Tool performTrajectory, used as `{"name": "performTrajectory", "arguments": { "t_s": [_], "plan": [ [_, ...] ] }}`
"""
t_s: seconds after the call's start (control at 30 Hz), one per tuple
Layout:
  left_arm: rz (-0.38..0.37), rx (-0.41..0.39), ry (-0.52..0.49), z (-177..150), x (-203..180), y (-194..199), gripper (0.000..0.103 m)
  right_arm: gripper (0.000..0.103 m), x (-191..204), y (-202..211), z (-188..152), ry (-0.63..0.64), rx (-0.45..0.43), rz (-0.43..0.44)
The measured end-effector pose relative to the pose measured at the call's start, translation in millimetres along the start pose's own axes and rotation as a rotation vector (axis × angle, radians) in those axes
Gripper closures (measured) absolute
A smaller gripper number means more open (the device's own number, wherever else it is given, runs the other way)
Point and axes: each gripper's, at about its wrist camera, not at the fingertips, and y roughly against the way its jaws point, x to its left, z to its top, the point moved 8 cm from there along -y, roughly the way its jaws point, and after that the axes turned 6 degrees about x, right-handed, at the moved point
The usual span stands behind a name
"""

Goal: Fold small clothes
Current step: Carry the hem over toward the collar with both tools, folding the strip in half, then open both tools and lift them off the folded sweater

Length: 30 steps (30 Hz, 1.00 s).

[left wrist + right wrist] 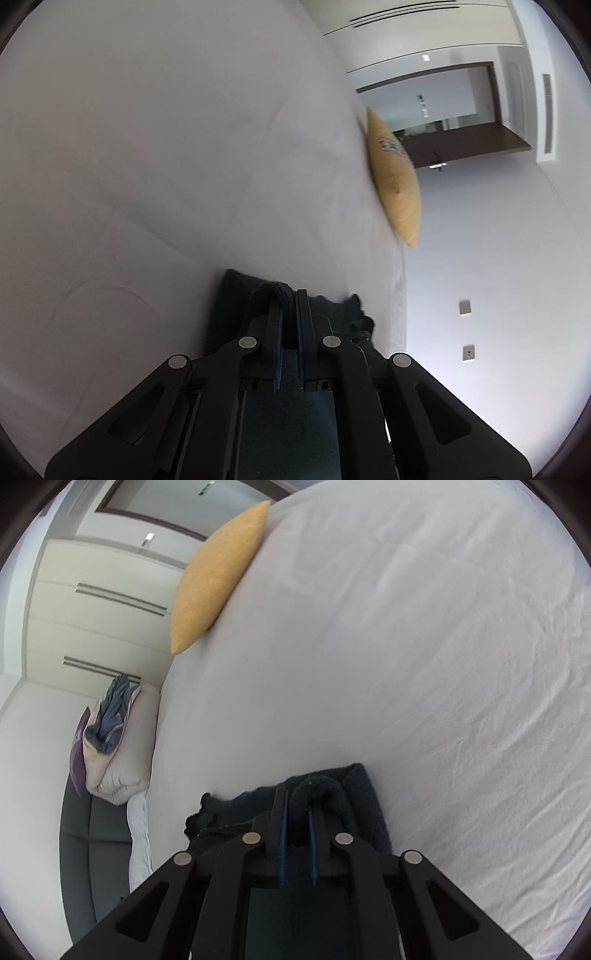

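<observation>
A small dark navy garment [232, 295] lies on the white bed sheet [147, 147] close under both grippers. In the left wrist view my left gripper [288, 295] is shut on a bunched fold of this dark cloth, which wraps over the fingertips. In the right wrist view my right gripper [299, 797] is shut on another thick fold of the same garment [369, 794], the fabric rolled over its right finger. The rest of the garment spreads on the sheet [406, 664] beneath the jaws.
A yellow cushion [397, 177] rests at the bed's far edge, also visible as the cushion [218, 576] in the right wrist view. A pile of bedding and blue cloth [114, 734] sits on a grey sofa [92, 842] beside the bed. White wardrobe doors [92, 609] stand behind.
</observation>
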Motion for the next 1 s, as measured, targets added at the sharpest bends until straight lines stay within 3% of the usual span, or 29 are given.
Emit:
{"name": "performTrajectory", "arguments": {
  "t_s": [0.1, 0.17, 0.3, 0.37, 0.4, 0.47, 0.53, 0.63, 0.77, 0.83, 0.9, 1.0],
  "plan": [
    [-0.017, 0.017, 0.042, 0.5, 15.0, -12.8, 0.097, 0.074, 2.2, 0.2, 5.1, -0.003, -0.009, 0.053],
    [-0.025, 0.025, 0.055, 3.6, 20.6, -14.5, 0.097, 0.045, 9.0, 7.4, 8.6, 0.017, -0.042, 0.083],
    [-0.017, 0.005, 0.054, 11.5, 20.7, -10.0, 0.093, 0.026, 9.3, 36.5, 16.9, 0.003, -0.158, 0.068],
    [-0.009, -0.021, 0.062, 18.9, 19.8, -2.4, 0.083, 0.026, 9.4, 50.2, 15.4, 0.013, -0.185, 0.057],
    [-0.01, -0.037, 0.067, 22.3, 20.2, 3.6, 0.074, 0.026, 13.9, 55.4, 10.2, 0.052, -0.188, 0.037],
    [0.002, -0.088, 0.077, 30.5, 20.3, 17.2, 0.039, 0.027, 24.2, 59.5, -1.0, 0.133, -0.182, -0.015],
    [0.014, -0.148, 0.054, 33.4, 13.7, 31.9, 0.037, 0.027, 37.2, 61.0, -16.2, 0.211, -0.173, -0.03],
    [0.029, -0.15, -0.039, 20.3, -8.7, 33.1, 0.037, 0.028, 57.9, 54.7, -41.6, 0.319, -0.158, -0.075],
    [0.041, -0.121, -0.182, -19.1, -42.8, 20.5, 0.037, 0.028, 54.9, 56.4, -66.7, 0.431, -0.206, -0.27],
    [0.068, -0.08, -0.259, -48.2, -51.4, 7.0, 0.037, 0.028, 40.7, 67.7, -76.5, 0.436, -0.235, -0.324],
    [0.109, -0.068, -0.31, -70.5, -47.9, 2.3, 0.037, 0.028, 26.4, 76.3, -86.4, 0.414, -0.217, -0.313],
    [0.149, -0.056, -0.304, -96.4, -28.3, -2.2, 0.037, 0.028, -4.3, 94.1, -102.0, 0.368, -0.196, -0.308]
  ]
}}
